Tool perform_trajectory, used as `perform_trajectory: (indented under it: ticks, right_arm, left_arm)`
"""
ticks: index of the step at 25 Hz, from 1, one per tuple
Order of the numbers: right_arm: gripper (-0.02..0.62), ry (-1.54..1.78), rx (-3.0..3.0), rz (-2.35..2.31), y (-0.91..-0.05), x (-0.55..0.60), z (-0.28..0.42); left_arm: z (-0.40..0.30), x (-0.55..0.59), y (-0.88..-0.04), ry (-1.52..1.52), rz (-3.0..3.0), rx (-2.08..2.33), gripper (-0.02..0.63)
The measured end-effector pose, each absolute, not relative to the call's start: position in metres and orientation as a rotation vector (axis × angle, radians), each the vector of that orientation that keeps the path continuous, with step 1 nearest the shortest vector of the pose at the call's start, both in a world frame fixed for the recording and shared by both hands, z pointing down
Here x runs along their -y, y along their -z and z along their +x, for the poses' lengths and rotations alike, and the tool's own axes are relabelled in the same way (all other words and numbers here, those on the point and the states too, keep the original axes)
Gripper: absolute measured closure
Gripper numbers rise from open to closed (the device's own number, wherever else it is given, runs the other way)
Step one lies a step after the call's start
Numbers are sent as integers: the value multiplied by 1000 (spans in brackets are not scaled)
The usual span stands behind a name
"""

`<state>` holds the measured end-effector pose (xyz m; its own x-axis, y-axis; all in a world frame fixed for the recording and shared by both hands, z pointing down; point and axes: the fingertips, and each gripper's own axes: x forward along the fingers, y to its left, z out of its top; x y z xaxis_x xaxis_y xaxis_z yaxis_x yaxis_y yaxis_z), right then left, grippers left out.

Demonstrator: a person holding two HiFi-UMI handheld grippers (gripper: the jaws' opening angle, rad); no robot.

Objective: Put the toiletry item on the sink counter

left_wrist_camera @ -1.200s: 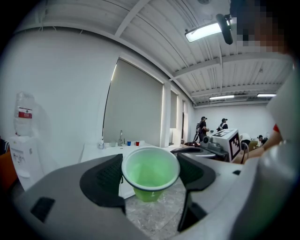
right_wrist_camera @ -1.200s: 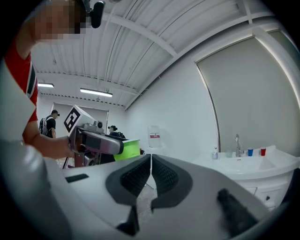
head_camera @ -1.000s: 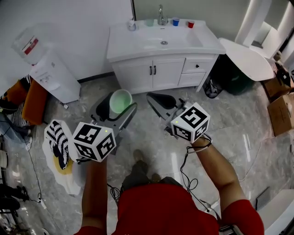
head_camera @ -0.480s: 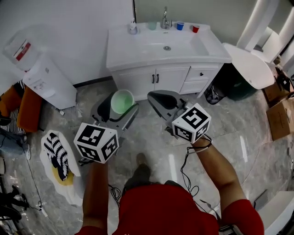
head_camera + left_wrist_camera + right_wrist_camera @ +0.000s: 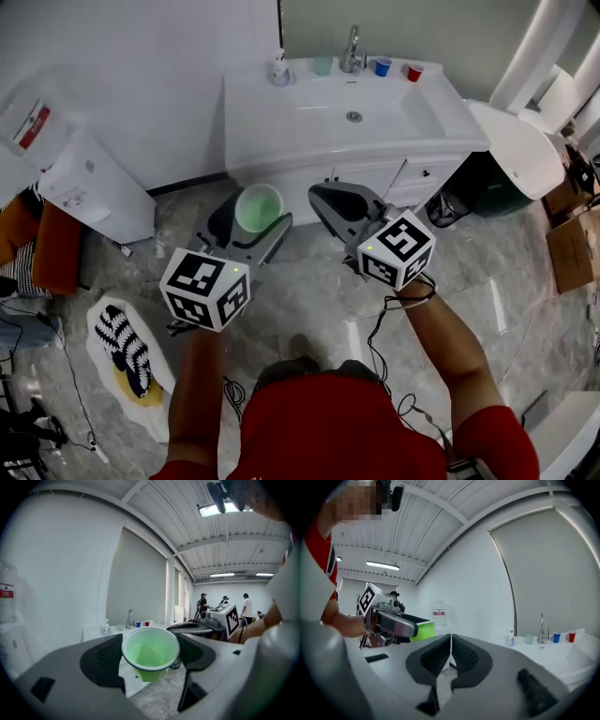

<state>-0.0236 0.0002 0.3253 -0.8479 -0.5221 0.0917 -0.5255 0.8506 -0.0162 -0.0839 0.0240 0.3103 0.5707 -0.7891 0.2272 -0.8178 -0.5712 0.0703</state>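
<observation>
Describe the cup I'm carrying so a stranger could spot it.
Start at the white sink counter; in front of it the left claw is shut on a cup. It is light green and held aloft, while the blue cup and red cup stand by the faucet.

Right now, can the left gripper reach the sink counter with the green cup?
Probably yes. The left gripper, shut on the green cup, sits short of the sink counter; nothing stands between, and its left side is bare.
</observation>
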Motion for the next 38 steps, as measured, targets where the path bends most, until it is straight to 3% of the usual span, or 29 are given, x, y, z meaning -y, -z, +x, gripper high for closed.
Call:
perform_trajectory:
  ticks: [38]
  right_arm:
    - [565, -51, 2932, 653, -351, 314, -46]
  left_arm:
    - [-118, 305, -354, -282, 2461, 1503, 235]
